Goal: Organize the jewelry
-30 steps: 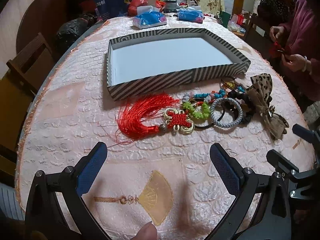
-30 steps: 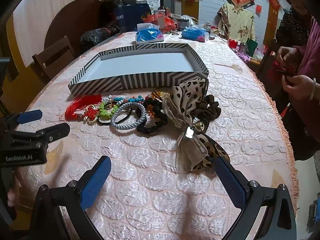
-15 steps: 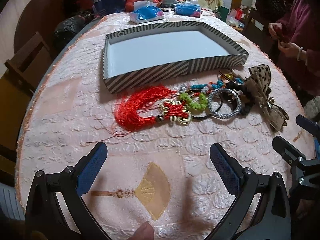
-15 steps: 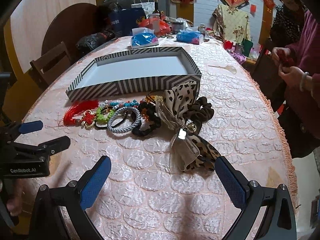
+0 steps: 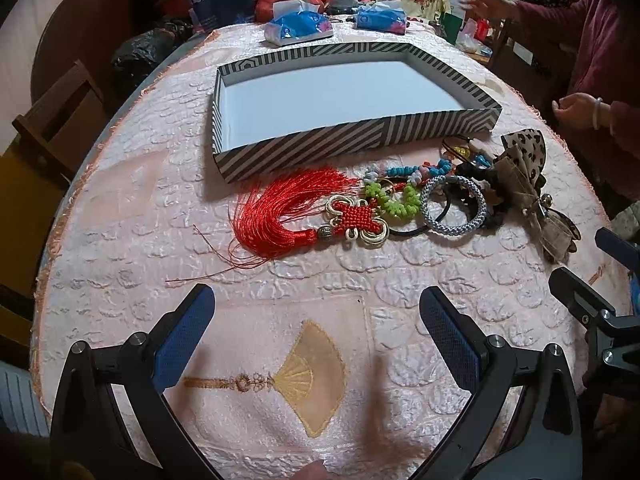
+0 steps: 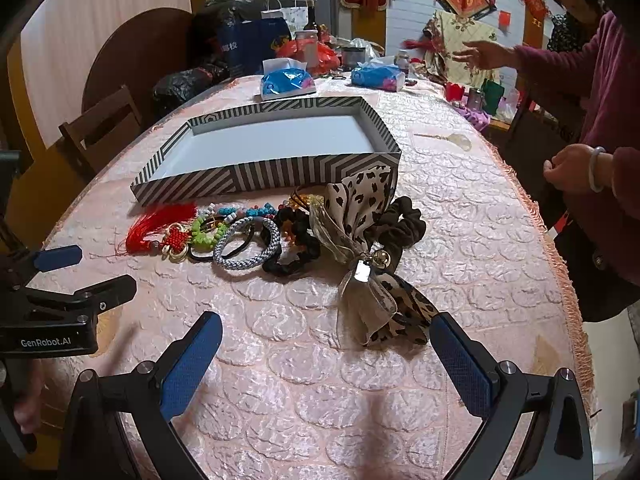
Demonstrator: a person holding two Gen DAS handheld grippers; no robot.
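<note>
Hovering my left gripper (image 5: 316, 320) and right gripper (image 6: 326, 344), both spread wide and empty (nothing moved yet). Jewelry pile (image 5: 416, 200) lies beside the empty striped tray (image 5: 304, 152); next I'd pinch the red tassel (image 5: 280, 212).

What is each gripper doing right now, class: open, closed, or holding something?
Left gripper: open, holding nothing, above the tablecloth short of the red tassel.
Right gripper: open, holding nothing, near the leopard-print bow.
</note>
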